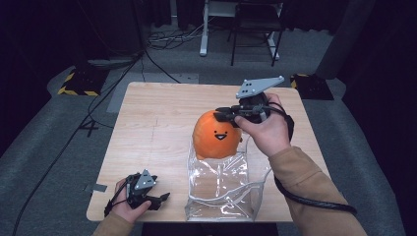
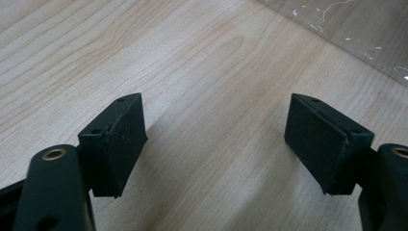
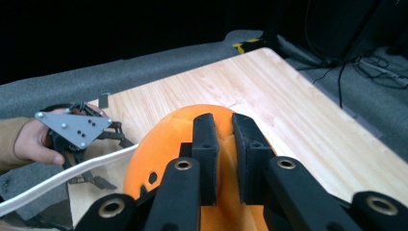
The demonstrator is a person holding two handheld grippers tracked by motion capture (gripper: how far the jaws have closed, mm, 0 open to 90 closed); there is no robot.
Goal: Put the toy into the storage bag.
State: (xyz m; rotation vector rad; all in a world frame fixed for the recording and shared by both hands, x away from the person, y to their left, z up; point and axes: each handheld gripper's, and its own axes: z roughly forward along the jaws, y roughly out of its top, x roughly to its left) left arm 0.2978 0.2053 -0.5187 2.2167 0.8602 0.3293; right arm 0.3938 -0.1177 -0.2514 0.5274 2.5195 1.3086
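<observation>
**A:** ok so what's the right gripper (image 1: 227, 117) doing? Can't really see its tips from the high view, the hand (image 1: 265, 129) and that grey plate cover most of it.

**B:** check the right gripper view, way clearer. Jaws nearly together, pinching a fold of the orange plush (image 3: 192, 144) right at its top. Fabric bunches up between the pads (image 3: 208, 144).

**A:** and where's the plush rel. to the bag?

**B:** orange plush (image 1: 217, 133) w/ the smiley face sits at the far end of the clear bag (image 1: 223, 189), lower part overlapping the bag's mouth. Can't tell if the bottom is actually inside or just behind the plastic, too much glare + see-thru. Its underside is hidden either way.

**A:** there's a white cord in there?

**B:** yeah, white cable (image 1: 221, 199) loops across the bag, prob the gripper's own. In the right gripper view it cuts off at the frame edge.

**A:** left one?

**B:** left gripper (image 1: 160, 199) is just left of the bag, near the table (image 1: 157, 123) edge closest to the person, resting low. Jaws spread wide, nothing between them, bare wood underneath (image 2: 216, 120). Corner of the bag (image 2: 356, 29) peeks in top right of the left gripper view, rest cut off.

**A:** bg?

**B:** dark, some chair legs + floor cables beyond the bag, hard to make out.
</observation>
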